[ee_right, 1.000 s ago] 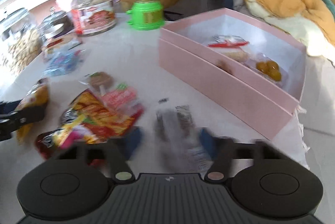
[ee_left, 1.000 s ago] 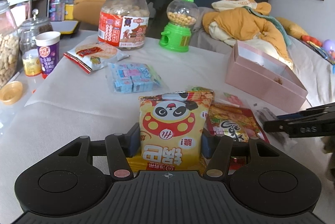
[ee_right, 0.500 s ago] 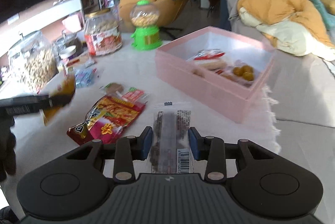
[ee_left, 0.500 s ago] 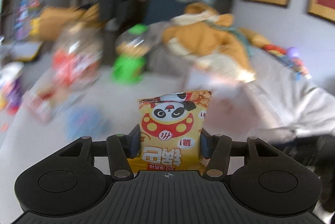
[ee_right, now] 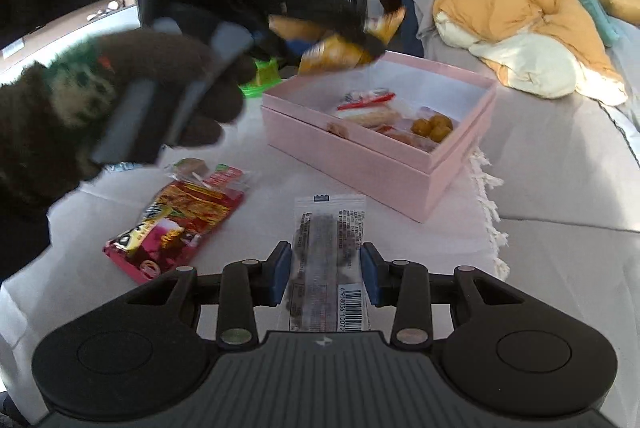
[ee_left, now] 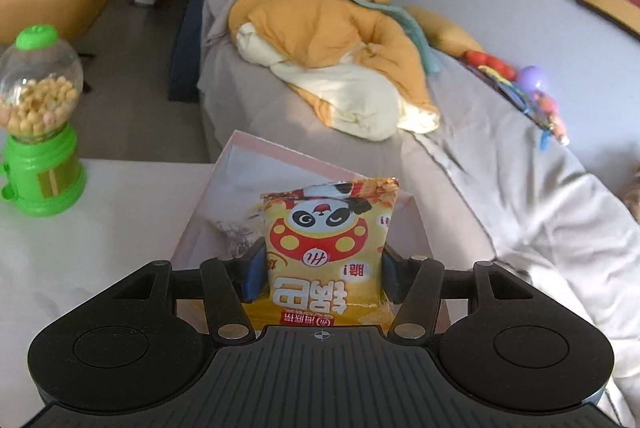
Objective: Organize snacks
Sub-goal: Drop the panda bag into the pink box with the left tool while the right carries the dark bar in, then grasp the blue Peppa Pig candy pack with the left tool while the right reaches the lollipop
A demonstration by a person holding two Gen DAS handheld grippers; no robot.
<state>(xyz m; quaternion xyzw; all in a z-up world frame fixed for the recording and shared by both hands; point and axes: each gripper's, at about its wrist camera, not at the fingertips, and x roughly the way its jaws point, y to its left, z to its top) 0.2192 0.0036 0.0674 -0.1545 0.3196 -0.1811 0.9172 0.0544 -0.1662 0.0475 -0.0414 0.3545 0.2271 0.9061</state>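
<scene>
My left gripper [ee_left: 320,262] grips a yellow panda snack bag [ee_left: 328,228] between its blue pads, and the jaws are opening slightly. It holds the bag upright over the open pink box [ee_left: 288,153]. In the right wrist view the same bag [ee_right: 332,52] hangs above the far left corner of the pink box [ee_right: 352,156], carried by a dark gloved hand [ee_right: 120,88]. The box holds several small snacks. My right gripper [ee_right: 325,272] is shut on a clear packet [ee_right: 328,228] of dark snack, held above the white table in front of the box.
A red snack bag [ee_right: 180,224] and small sweet packets [ee_right: 208,172] lie on the table left of my right gripper. A green candy dispenser [ee_left: 40,132] stands at the table's far left. Beyond the box is a bed with a yellow quilt [ee_left: 328,48].
The left gripper has carried the panda bag off the table, up and to the right, over the pink box. The right gripper has lifted the clear packet and then held nearly still.
</scene>
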